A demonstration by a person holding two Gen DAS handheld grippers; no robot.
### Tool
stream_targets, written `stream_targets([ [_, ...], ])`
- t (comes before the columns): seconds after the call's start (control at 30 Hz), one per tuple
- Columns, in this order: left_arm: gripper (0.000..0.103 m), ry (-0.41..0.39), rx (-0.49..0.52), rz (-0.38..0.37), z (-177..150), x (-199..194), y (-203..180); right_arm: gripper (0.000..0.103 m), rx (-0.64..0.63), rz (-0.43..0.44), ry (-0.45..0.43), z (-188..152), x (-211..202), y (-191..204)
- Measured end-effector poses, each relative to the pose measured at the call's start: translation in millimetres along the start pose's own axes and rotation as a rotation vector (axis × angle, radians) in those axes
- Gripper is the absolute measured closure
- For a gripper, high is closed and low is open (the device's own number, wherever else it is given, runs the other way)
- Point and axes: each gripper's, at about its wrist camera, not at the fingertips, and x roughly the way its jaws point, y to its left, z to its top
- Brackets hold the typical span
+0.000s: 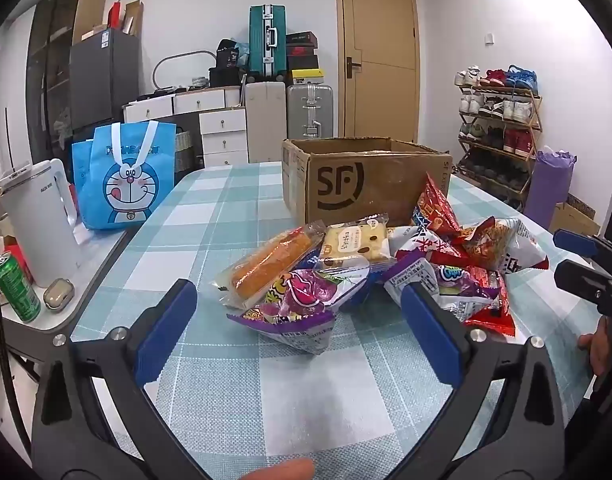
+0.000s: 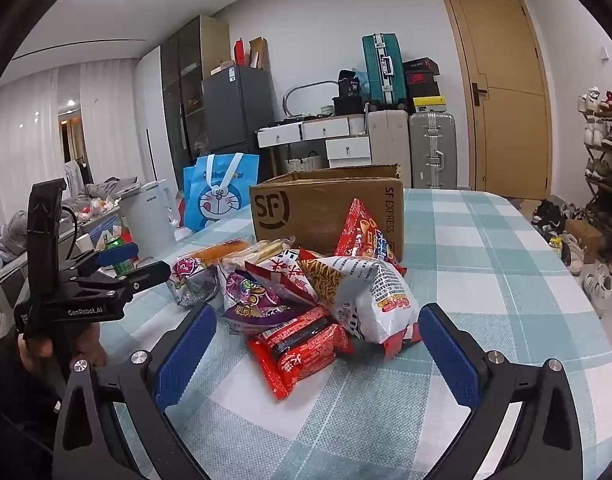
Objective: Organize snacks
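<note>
Far off to the left of the left gripper (image 1: 298, 312), on a lower side table, stand a green can (image 1: 17, 286), a white kettle (image 1: 46, 220) and a blue cartoon bag (image 1: 124, 184). The left gripper itself hangs low over the checked tablecloth (image 1: 226, 208) with its blue-padded fingers (image 1: 166, 332) spread wide and nothing between them. Just ahead of its tips lies a purple snack packet (image 1: 294, 312), nearest of the heap; beyond that, to the left, a long bread roll in clear wrap (image 1: 270, 264), and straight ahead a yellow cake packet (image 1: 355, 244). Behind the heap stands an open cardboard box (image 1: 365, 184), touching or nearly touching the rearmost packets; which, I cannot tell. In the right wrist view the left gripper (image 2: 122, 262) shows at the left edge, beside the pile. The right gripper (image 2: 317, 348) also hovers with its jaws wide apart and empty, a red noodle packet (image 2: 298, 348) lying between and just ahead of its fingertips. Ahead and slightly right of centre sits a large white crisp bag (image 2: 369, 300), and past it a red triangular packet (image 2: 363, 232) leans against the cardboard box (image 2: 325, 208). Well to the right of this gripper, beyond the table edge, stands a shoe rack (image 2: 605, 152).
</note>
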Motion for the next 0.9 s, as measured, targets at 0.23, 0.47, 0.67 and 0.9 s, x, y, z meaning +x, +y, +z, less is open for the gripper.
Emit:
stream_targets([
  [0.23,0.001,-0.002,-0.008,-0.002,-0.1,-0.1,0.2,0.000,0.009,0.003,0.004,-0.2,0.5,2.5],
  [0.47,0.001,0.000,-0.006,-0.004,-0.1,0.0,0.2,0.000,0.016,0.007,0.010,0.8,1.8,-2.4],
  [0.67,0.001,0.001,-0.004,-0.004,-0.1,-0.1,0.2,0.000,0.019,0.008,0.011,0.4,1.9,-2.6],
  [0.9,0.001,0.003,-0.003,-0.004,-0.1,0.0,0.1,0.000,0.021,0.009,0.012,0.4,2.4,-3.2],
])
